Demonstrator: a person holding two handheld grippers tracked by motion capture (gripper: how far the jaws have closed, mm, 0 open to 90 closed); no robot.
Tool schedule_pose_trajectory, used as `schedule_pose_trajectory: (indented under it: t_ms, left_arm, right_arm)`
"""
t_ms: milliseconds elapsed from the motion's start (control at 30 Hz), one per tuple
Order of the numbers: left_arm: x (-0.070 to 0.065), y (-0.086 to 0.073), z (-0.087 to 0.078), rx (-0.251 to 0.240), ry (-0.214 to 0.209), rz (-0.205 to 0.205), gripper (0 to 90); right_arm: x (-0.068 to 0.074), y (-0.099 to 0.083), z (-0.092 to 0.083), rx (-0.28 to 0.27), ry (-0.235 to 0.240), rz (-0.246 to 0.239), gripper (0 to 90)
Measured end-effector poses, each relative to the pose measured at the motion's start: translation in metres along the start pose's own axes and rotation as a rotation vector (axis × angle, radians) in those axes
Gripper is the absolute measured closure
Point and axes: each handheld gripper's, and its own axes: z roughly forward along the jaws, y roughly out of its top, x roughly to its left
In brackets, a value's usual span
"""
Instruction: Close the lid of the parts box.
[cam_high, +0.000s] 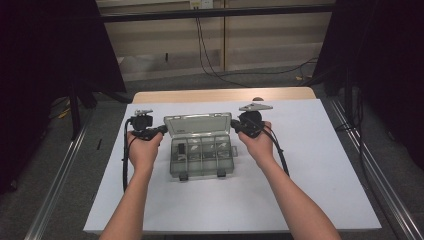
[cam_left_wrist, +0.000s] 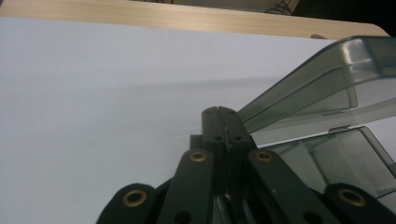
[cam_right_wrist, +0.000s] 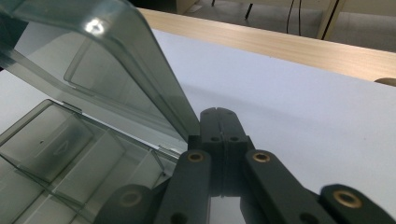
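The setting looks like a lab or test bay built for recording. A wooden table (cam_high: 225, 94) covered by a plain white sheet (cam_high: 310, 165) stands on grey carpet (cam_high: 100, 150), flanked by black curtains (cam_high: 50, 50) and long metal floor rails (cam_high: 380, 175). Black cables (cam_high: 210, 60) trail down a bare beige panelled wall (cam_high: 270, 35) beneath a dark overhead bar (cam_high: 215, 15).

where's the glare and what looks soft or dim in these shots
Right gripper view: a bright glare spot sits on the open lid, and the jaws' linkage at the bottom edge is blurred. Left gripper view: a faint shadow band crosses the white sheet. High view: dim, with dark surroundings around the table.
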Motion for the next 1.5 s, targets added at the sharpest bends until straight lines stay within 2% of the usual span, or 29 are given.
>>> schedule_pose_trajectory:
  t_ms: [500,1500]
  left_arm:
    - [-0.004,-0.006,-0.004,-0.003,0.020,-0.002,90.0]
    - [-0.003,-0.015,-0.010,0.002,-0.007,-0.024,90.0]
  right_arm:
    - [0.004,-0.004,-0.004,0.001,-0.010,-0.004,90.0]
    - [0.006,-0.011,-0.010,0.000,0.011,-0.008,90.0]
